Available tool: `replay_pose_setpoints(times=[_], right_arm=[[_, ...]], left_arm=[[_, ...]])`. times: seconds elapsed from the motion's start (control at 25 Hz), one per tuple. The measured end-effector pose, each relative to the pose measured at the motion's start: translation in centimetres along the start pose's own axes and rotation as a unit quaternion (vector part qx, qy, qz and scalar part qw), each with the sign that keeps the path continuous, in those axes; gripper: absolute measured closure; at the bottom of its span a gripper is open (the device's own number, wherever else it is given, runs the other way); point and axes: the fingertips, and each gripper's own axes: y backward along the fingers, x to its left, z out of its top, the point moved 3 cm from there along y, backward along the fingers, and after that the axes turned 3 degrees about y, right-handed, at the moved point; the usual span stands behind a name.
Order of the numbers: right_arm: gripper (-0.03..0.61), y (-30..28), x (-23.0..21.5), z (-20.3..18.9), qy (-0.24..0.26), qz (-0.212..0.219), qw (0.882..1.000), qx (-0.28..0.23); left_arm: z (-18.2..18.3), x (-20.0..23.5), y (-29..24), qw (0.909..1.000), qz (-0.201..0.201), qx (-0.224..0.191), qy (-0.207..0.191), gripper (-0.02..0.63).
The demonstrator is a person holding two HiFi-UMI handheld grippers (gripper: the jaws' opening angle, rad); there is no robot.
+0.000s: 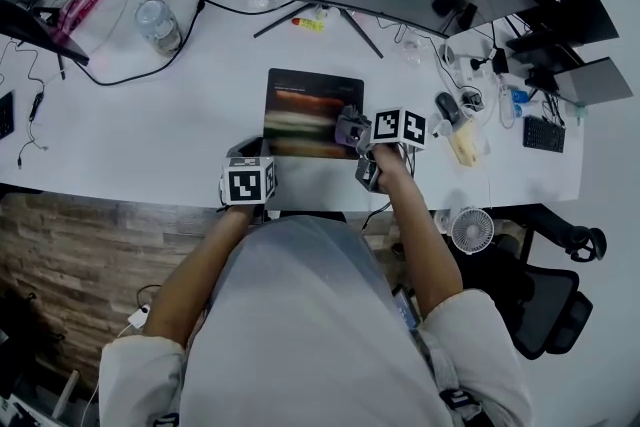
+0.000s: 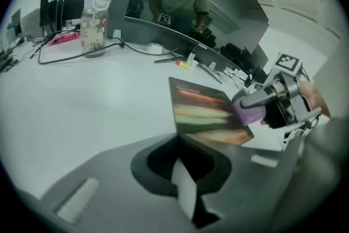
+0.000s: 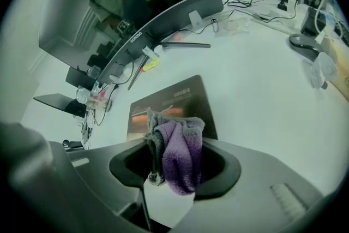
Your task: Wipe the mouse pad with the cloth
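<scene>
Mouse pad (image 1: 312, 113) lies flat on the white surface (image 1: 150, 130) in front of the curved monitor (image 2: 218, 19); the purple-and-grey cloth (image 3: 177, 150) is bunched up and clamped in my right hand-held gripper (image 3: 173, 172), over the pad's right edge toward the near corner; can't tell if it's touching; my left hand-held gripper (image 2: 185, 185) has its jaws pressed together on nothing, just beside the pad's near left corner; a clear bottle (image 1: 158, 25) stands well off to the left.

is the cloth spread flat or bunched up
Bunched up: the cloth is a crumpled wad pinched in the right gripper, by the mouse pad.
</scene>
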Motion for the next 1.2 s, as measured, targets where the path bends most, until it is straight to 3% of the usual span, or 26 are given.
replay_pose_setpoints(times=[0.12,0.4,0.76,1.2], right_arm=[[0.379,-1.0,1.9,-0.7,0.009,0.020,1.000,0.002],[0.376,-3.6,7.6,-2.8,0.087,0.050,0.995,0.026],[0.376,-6.6,12.0,-4.6,0.087,0.091,0.991,0.048],[0.376,-7.4,12.2,-5.2,0.060,0.114,0.991,0.041]], left_arm=[[0.0,-0.1,0.0,1.0000,0.001,-0.002,-0.003,0.614],[0.0,0.0,0.0,1.0000,0.000,-0.001,0.000,0.614],[0.0,0.0,0.0,0.9999,0.005,-0.005,-0.007,0.614],[-0.1,0.1,0.1,0.9999,0.006,-0.005,-0.007,0.614]])
